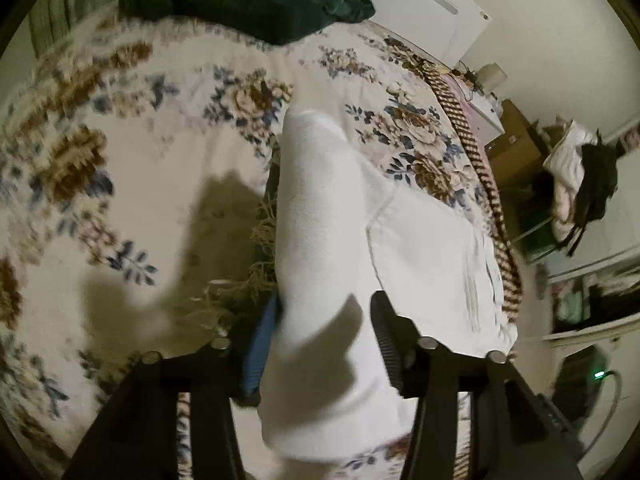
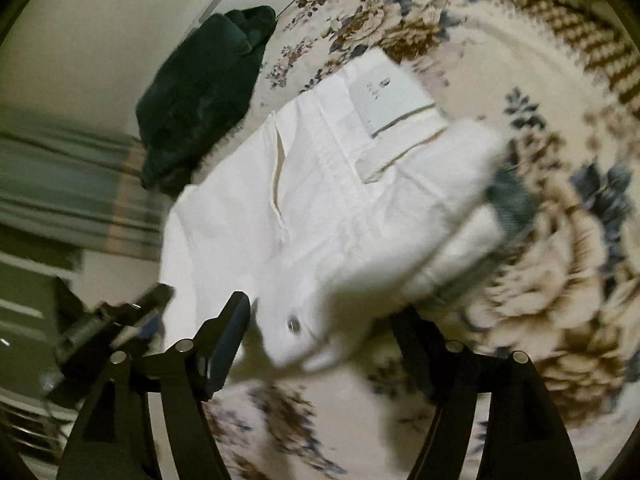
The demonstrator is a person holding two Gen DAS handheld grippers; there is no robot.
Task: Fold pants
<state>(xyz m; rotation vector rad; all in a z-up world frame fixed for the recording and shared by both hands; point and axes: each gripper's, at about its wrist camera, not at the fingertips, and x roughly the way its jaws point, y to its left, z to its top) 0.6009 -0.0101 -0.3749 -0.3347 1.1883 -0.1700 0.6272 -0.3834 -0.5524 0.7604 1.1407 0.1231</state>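
Our left claw point(image 1: 320, 320) was open, with a fold of the white pants point(image 1: 340, 208) lying between its fingers but not squeezed. Our right claw point(image 2: 320, 320) was open wide too, and the pants' button corner point(image 2: 294, 324) sat loose between its fingers. We saw the pants spread on the flowery bed cover point(image 1: 120, 128), near a dark green cloth point(image 2: 200, 92).

left hand-held gripper point(image 1: 320, 328): black, silver screws | right hand-held gripper point(image 2: 320, 340): same
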